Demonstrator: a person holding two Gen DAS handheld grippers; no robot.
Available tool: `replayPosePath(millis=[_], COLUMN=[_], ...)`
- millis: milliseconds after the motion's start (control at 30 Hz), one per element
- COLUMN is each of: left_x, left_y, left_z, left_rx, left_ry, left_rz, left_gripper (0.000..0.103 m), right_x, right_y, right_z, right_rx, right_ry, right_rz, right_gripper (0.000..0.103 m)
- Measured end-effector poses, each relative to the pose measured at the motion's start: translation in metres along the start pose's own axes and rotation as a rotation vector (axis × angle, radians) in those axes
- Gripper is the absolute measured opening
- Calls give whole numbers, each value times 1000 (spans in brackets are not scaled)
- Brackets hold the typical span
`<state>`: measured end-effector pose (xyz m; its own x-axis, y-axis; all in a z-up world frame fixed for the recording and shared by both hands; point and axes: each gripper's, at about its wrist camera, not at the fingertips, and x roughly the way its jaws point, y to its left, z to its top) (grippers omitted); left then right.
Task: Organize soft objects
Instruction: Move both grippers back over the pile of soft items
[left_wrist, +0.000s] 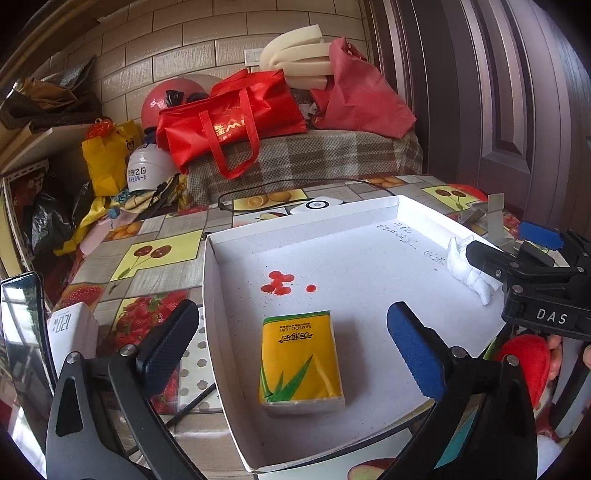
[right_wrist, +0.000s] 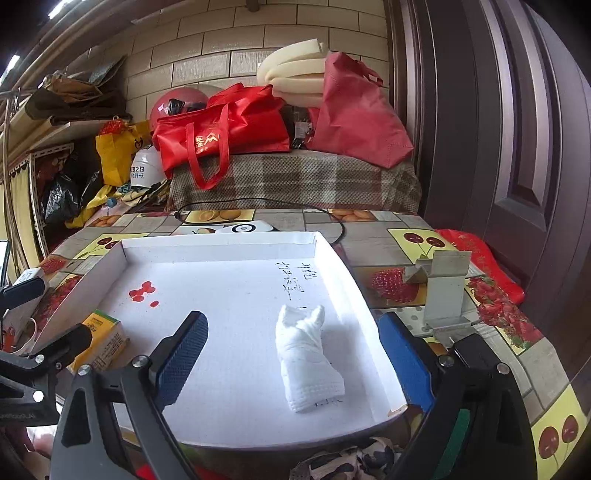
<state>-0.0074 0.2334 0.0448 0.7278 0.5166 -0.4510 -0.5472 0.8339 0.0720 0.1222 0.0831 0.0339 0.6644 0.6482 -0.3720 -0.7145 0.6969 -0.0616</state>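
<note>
A yellow tissue pack (left_wrist: 301, 363) lies in the shallow white box (left_wrist: 236, 240) near its front left. My left gripper (left_wrist: 291, 350) is open, its fingers either side of and above the pack. A rolled white cloth (right_wrist: 306, 360) lies in the box's right part (right_wrist: 218, 245). My right gripper (right_wrist: 293, 358) is open around the cloth, not touching it. The cloth (left_wrist: 467, 269) and right gripper (left_wrist: 517, 254) also show at the right of the left wrist view. The tissue pack (right_wrist: 103, 341) shows at the left of the right wrist view.
The box sits on a fruit-print tablecloth (right_wrist: 399, 240). A red plush item (left_wrist: 526, 360) lies by the box's right front. A patterned cloth (right_wrist: 343, 461) lies at the front edge. A metal bracket (right_wrist: 443, 291) stands right of the box. Red bags (left_wrist: 236, 118) and foam (left_wrist: 295, 55) are piled behind.
</note>
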Motion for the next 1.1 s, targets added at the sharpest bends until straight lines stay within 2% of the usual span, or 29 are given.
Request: replayPosePath(millis=[33,200,333,600,733,900,1100], left_x=[-2,-12,-19,-25,-32,-47,-77], left_y=[2,16,18,24,25,27,32], left_z=[0,-1,-3,-9,-14,-21,-39], left_rx=[-9,-84,-97,-117,-109,-85,-44], left_ry=[-10,-66,-95,-78,-83,-76,-74], left_rz=[1,-11,13,19,16,-33,-125], left_gripper=[103,103,103,103,103,103,103], right_x=[-2,-13,-24,-44,-54,-73,-101], right_y=[0,-6,-11,-18,-21,-23,-36], right_z=[0,0,-2,-12,-19,-29,-45], right_rx=[1,31,57,94,101,98,103], right_ry=[-8,-71,-125,-133,-109,-116,-92], right_rz=[-3,-13,-22,-93,-100,-79,-30], right_gripper=[103,103,103,103,103,103,103])
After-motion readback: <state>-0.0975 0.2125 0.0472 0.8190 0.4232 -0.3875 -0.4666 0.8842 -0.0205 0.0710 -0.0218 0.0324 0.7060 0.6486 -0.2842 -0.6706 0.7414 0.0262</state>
